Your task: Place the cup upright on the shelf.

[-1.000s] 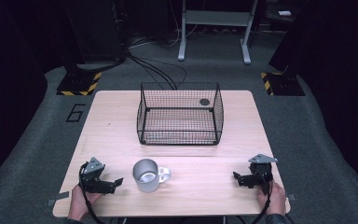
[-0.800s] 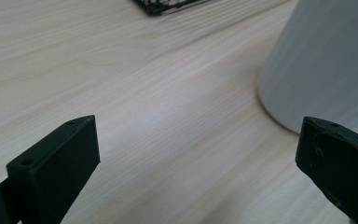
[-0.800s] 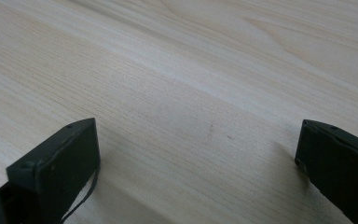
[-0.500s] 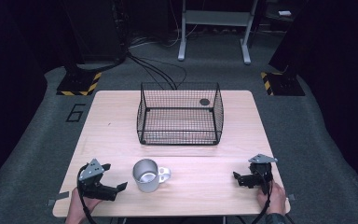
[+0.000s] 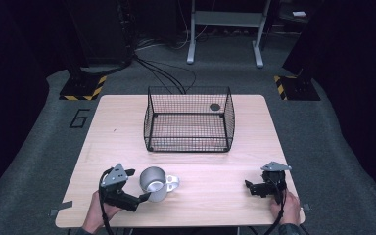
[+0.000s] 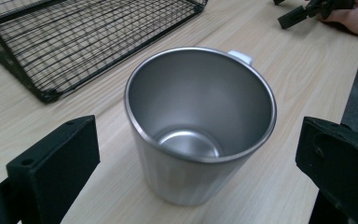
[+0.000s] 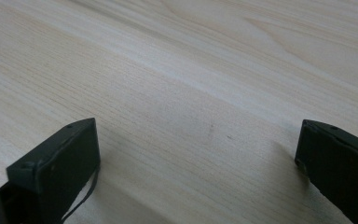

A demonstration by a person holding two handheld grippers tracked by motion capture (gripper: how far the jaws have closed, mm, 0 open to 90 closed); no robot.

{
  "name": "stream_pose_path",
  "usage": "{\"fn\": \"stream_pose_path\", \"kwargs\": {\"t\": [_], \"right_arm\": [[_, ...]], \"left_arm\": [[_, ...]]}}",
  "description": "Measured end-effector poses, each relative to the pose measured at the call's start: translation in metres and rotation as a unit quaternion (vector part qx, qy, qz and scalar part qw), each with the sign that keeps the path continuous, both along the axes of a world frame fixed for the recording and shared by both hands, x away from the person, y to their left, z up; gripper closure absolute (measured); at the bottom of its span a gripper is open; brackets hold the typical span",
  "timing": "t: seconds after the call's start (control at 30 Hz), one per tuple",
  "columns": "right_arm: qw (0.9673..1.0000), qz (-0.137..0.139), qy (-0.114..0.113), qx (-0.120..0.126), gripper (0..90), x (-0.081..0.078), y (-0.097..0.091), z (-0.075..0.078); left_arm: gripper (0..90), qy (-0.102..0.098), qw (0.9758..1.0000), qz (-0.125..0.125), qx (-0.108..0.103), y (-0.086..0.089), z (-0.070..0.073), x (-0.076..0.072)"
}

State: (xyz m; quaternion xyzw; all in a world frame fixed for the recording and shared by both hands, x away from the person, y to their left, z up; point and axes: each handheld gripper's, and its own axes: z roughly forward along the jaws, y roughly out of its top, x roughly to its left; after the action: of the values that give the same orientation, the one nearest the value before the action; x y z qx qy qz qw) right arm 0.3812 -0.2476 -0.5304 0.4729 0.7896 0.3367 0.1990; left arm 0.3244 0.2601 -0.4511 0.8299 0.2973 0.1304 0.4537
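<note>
We hold a black hand-held gripper in each hand. Our left hand-held gripper (image 5: 139, 193) has two thick, blocky black jaws with flat ends, and a small round screw hole sits in one corner. A grey three-cornered plate rides on top of it. Our right hand-held gripper (image 5: 251, 187) looks the same, with its own grey plate and square black jaws. A thin black cable loops out from each one. A dark sleeve edge shows at our right hand (image 5: 287, 207)

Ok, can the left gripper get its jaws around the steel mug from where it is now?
Probably yes: the left gripper is open, its jaws stand wider than the steel mug, which sits upright just ahead with bare table around it.
</note>
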Motion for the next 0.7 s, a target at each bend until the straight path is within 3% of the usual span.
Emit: {"fn": "stream_pose_path", "kwargs": {"t": [0.2,0.57,0.7], "right_arm": [[1.0000,0.001,0.000,0.000,0.0,0.000,0.000,0.000],[1.0000,0.001,-0.001,-0.001,0.0,0.000,0.000,0.000],[1.0000,0.002,-0.001,-0.001,0.0,0.000,0.000,0.000]], "left_arm": [[0.0,0.004,0.9998,-0.018,0.008,-0.018,-0.001,0.009],[0.3,0.009,0.9995,-0.012,0.027,-0.029,-0.012,0.019],[4.8,0.006,0.9994,-0.004,0.033,-0.032,-0.017,0.020]]}}
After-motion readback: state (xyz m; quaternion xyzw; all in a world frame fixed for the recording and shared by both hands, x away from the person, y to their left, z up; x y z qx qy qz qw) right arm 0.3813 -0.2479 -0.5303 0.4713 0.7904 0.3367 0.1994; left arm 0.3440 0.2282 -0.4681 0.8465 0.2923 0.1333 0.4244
